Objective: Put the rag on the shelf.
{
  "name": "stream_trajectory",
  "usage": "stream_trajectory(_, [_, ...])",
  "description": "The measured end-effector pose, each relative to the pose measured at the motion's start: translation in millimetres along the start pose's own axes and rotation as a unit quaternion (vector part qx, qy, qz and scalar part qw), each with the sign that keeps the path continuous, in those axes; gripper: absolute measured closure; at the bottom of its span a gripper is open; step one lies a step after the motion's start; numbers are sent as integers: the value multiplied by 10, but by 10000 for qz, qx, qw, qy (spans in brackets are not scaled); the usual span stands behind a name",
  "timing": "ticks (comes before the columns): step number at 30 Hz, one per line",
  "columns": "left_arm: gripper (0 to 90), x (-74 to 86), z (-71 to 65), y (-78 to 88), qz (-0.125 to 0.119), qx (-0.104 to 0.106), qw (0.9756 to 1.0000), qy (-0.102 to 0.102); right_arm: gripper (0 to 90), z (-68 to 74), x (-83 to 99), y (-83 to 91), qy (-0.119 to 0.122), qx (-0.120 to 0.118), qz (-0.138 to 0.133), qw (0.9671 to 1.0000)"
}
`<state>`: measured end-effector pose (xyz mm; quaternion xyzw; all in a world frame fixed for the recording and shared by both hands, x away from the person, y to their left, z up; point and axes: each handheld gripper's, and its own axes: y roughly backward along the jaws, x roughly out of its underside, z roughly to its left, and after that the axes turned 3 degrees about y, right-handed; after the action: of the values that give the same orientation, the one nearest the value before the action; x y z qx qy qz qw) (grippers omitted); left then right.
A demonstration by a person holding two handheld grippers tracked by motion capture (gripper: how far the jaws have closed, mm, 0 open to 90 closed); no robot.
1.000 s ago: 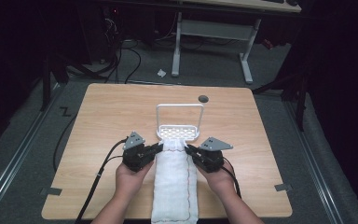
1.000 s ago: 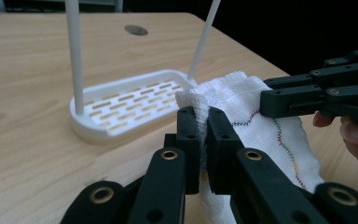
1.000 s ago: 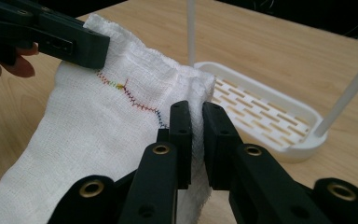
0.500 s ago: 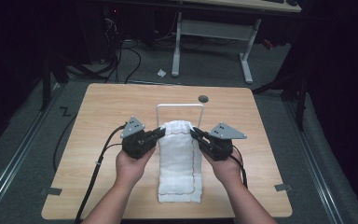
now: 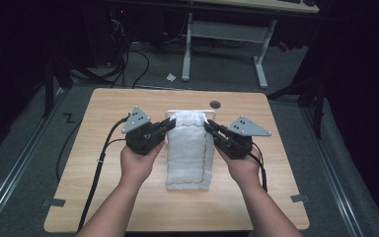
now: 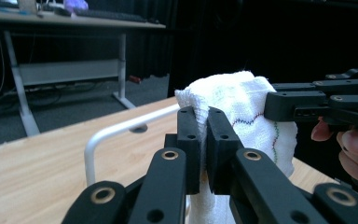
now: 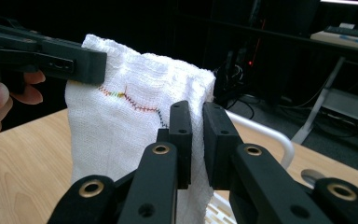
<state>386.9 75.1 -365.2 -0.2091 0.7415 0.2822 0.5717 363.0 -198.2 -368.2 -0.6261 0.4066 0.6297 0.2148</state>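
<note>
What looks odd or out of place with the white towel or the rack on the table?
Nothing stands out. The left tool and right tool each pinch a top corner of the white towel, which hangs fairly even in front of the white rack. Its lower end rests on the table.

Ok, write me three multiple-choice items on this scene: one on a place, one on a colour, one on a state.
1. Where does the white towel hang?
A. In front of the white rack, lifted by its top corners
B. On the floor
C. Folded flat at the table's left edge

2. What colour is the towel's cloth?
A. Blue
B. White
C. Black

3. How do the left gripper and right gripper stand?
A. Both wide open, clear of the towel
B. One shut, one open
C. Both shut on the towel

Key: 1 A, the high view shows its top edge raised between both grippers with the rack behind; 2 B, white weave with a thin coloured stitch line; 3 C, each gripper view shows cloth pinched between the jaws.
</note>
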Motion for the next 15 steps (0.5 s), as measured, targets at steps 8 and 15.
stream_trajectory(8, [857, -222, -51, 17, -178, 13, 9996, -197, 831, -52, -161, 76, -20, 55, -260, 9996])
stream_trajectory(15, [857, -419, -105, 24, -299, 26, 9990, -343, 831, -94, -328, 145, 24, 106, -428, 9990])
